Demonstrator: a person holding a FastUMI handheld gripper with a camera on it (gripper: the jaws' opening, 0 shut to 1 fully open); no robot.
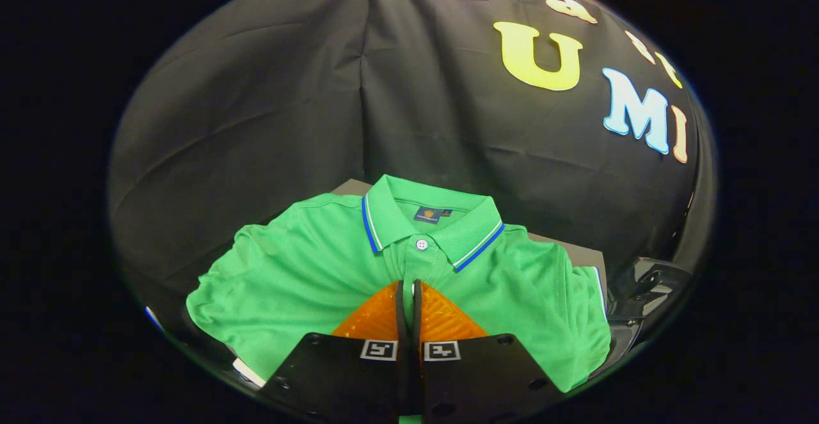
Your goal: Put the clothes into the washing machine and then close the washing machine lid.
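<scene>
Grey surface (579,252) under a folded green polo shirt (307,277), collar toward the black cloth wall (269,110).

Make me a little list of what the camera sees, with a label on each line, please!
clothing: a green polo shirt with a striped collar and one white button
shirt position: draped over a grey surface, just ahead of the fingers
gripper: fingers closed together, tips at the shirt's placket below the button
holding shirt: appears to pinch the fabric, but cannot tell for sure
behind: black cloth wall
washing machine: not yet reached; shirt not inside anything
</scene>
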